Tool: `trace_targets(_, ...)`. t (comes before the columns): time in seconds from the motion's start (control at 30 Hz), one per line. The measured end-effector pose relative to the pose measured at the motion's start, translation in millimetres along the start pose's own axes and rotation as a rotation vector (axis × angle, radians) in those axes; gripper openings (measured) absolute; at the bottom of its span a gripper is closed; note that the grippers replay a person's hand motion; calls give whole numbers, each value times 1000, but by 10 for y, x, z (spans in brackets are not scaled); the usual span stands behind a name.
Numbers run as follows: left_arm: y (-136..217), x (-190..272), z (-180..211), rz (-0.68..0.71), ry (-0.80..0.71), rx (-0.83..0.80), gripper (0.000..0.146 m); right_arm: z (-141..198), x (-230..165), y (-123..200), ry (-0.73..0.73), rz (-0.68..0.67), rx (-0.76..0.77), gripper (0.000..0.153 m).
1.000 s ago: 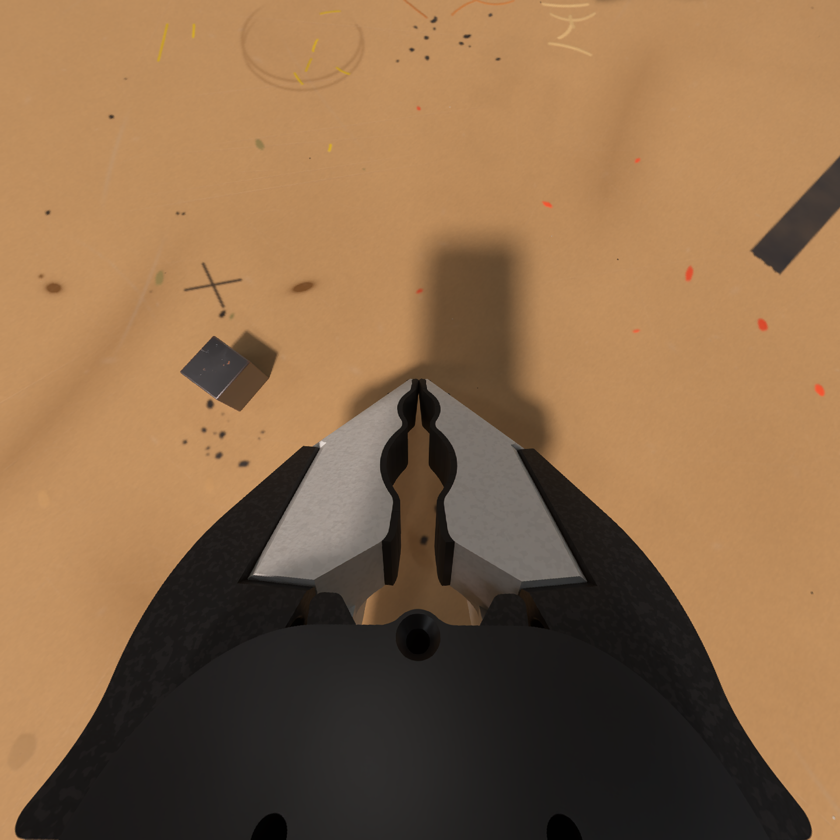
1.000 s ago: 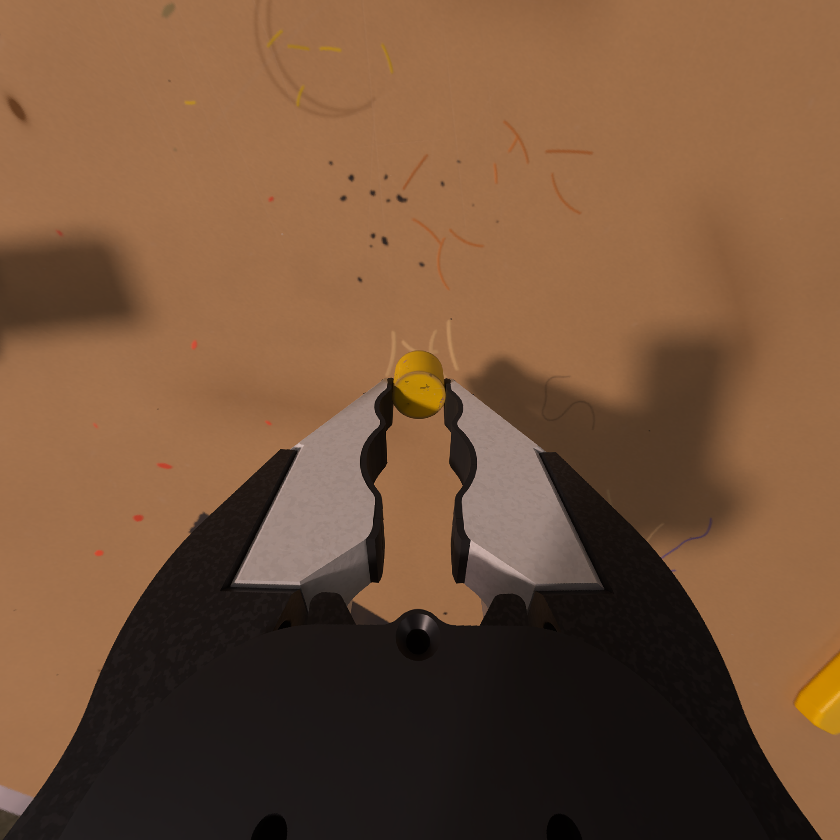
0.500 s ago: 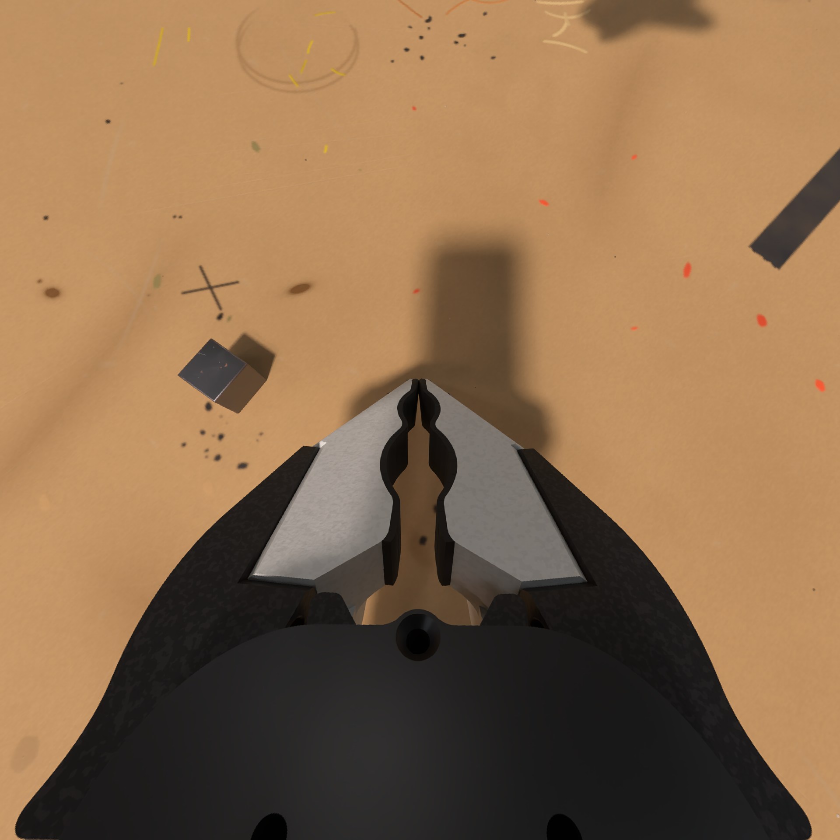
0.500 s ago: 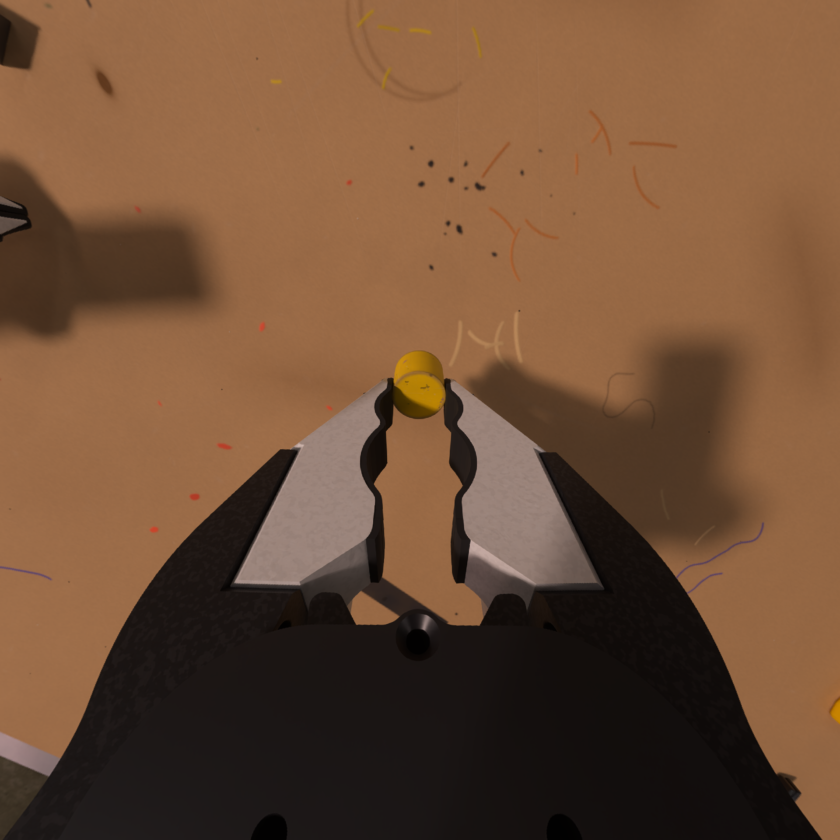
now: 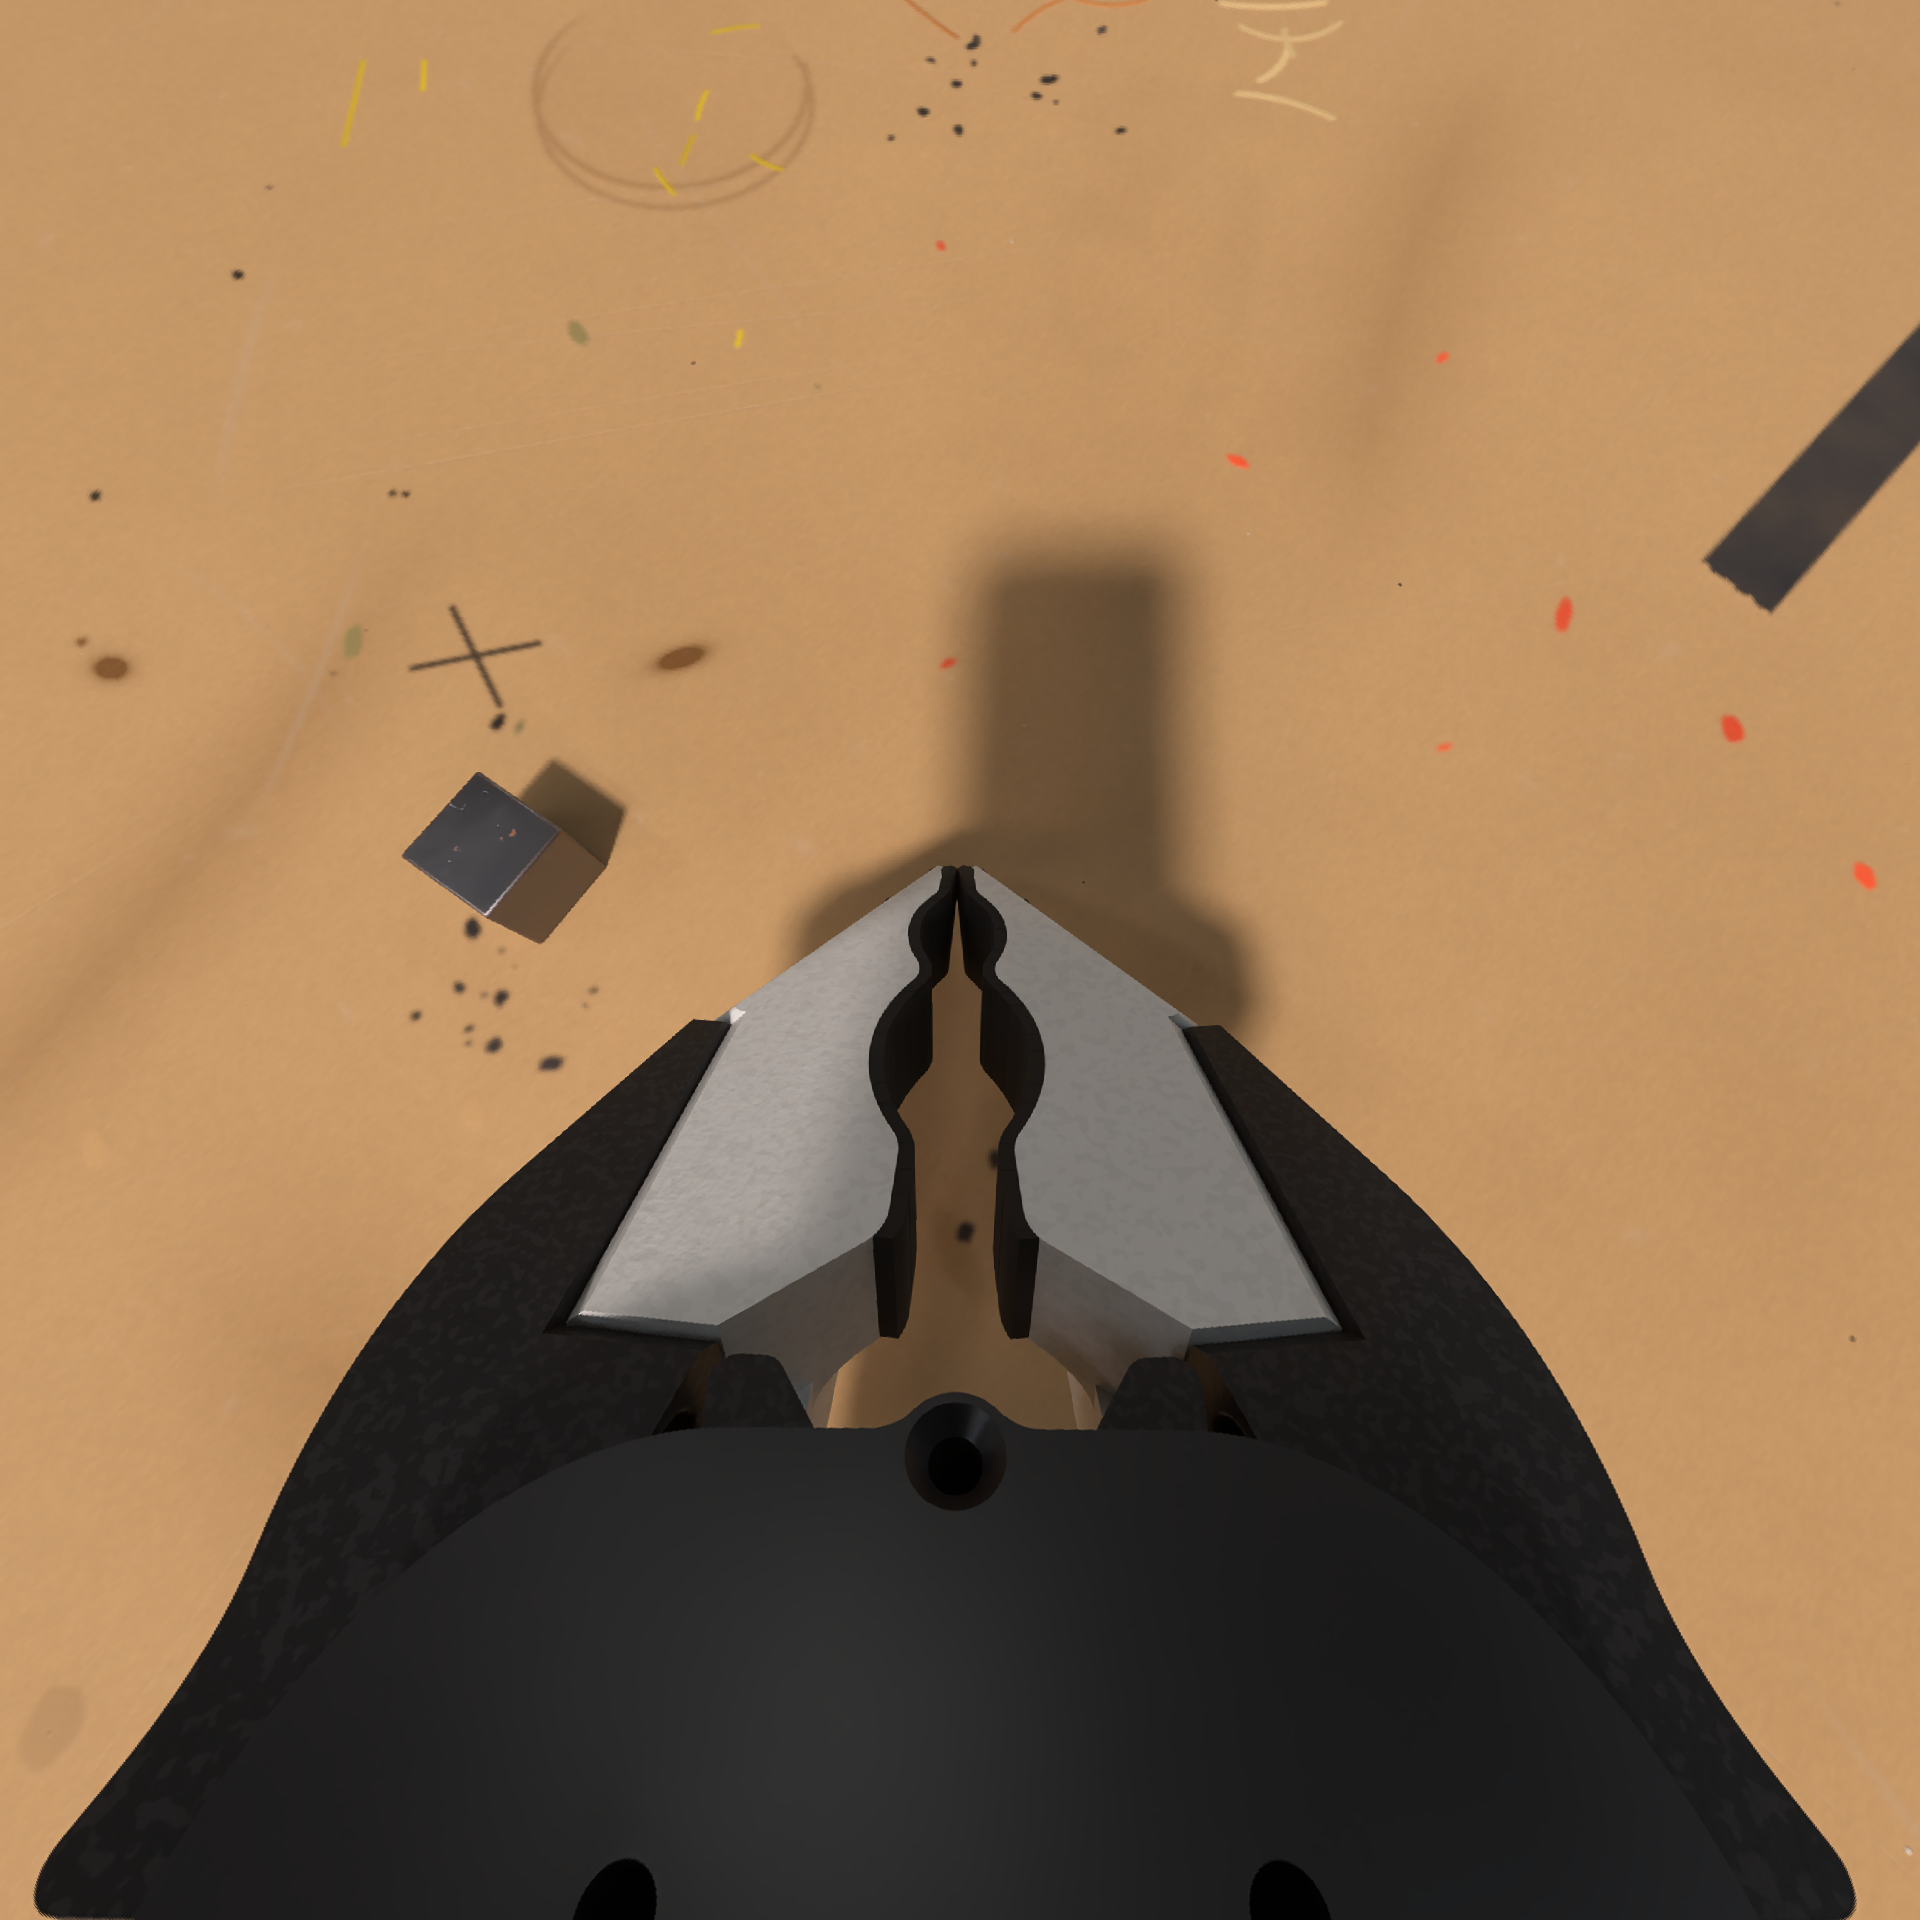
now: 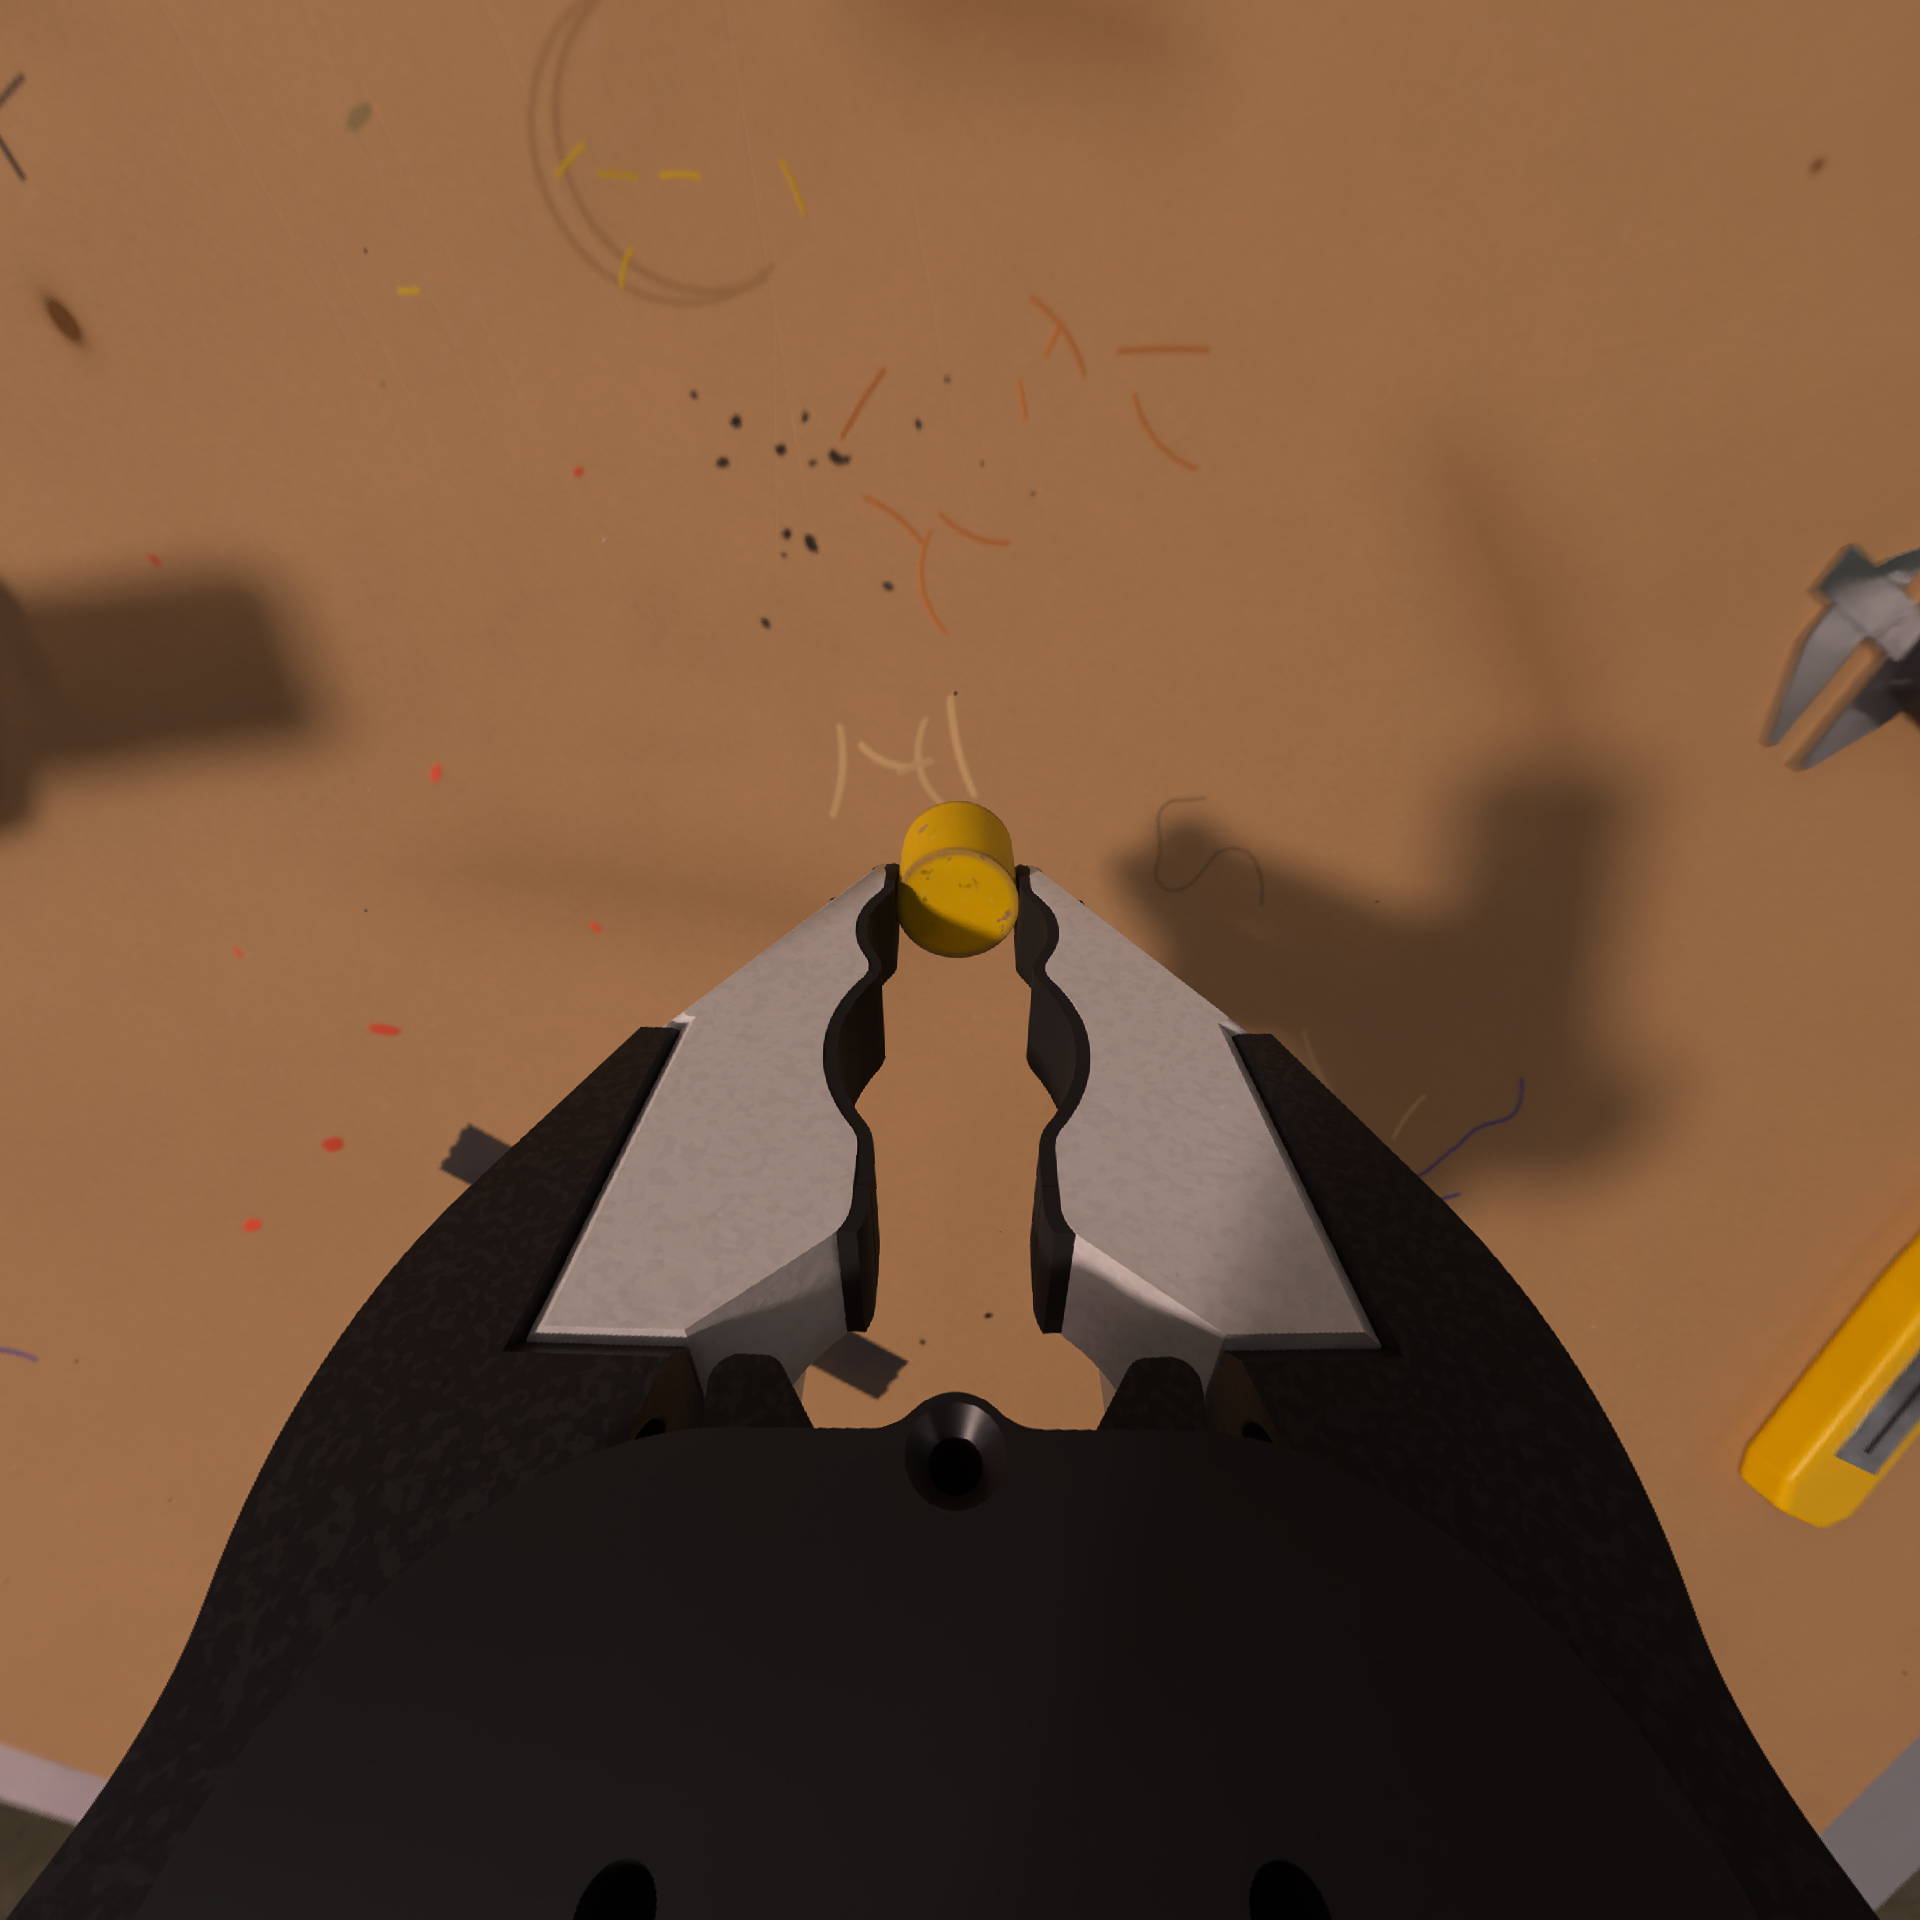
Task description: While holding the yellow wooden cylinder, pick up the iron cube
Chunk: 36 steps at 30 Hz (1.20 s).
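Observation:
My right gripper point(image 6: 956, 883) is shut on the yellow wooden cylinder point(image 6: 956, 894), pinched between the fingertips and held above the tan table. The dark grey iron cube point(image 5: 499, 857) sits on the table in the left wrist view, ahead and to the left of my left gripper point(image 5: 956, 878). My left gripper is shut and empty, its tips touching, hovering above the table apart from the cube.
A strip of dark tape point(image 5: 1818, 488) lies at the right in the left wrist view. In the right wrist view a yellow utility knife point(image 6: 1839, 1403) lies at the right edge and a grey metal clamp-like tool point(image 6: 1849, 665) lies farther up. A short dark tape piece point(image 6: 473, 1151) lies left of the gripper.
The right gripper has swung with the cylinder: the table marks shifted, and the knife and the grey tool came into view at the right. The left view has hardly changed.

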<state>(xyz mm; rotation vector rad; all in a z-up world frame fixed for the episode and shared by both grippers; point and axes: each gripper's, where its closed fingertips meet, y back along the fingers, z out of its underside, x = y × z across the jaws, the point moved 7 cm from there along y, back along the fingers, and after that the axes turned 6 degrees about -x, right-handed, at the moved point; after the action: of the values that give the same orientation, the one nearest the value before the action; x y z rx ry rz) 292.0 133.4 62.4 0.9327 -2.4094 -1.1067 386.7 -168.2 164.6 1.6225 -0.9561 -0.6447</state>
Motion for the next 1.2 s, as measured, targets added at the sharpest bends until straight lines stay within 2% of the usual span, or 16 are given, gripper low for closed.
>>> trace_targets(0.1, 1, 1, 2, 5, -1, 0, 0, 29, -12, -78, 17, -61, -31, 21)
trace_targets(0.23, 2, -4, 1, 13, 5, 0, 0, 118, -114, -145, 75, -61, -67, 21)
trace_targets(0.6, 2, -1, 1, 11, 3, 0, 0, 249, -182, -194, 67, -81, -48, 21)
trace_targets(1.2, 3, -1, 1, 15, 5, 0, 0, 378, -38, -164, 50, -27, -92, 21)
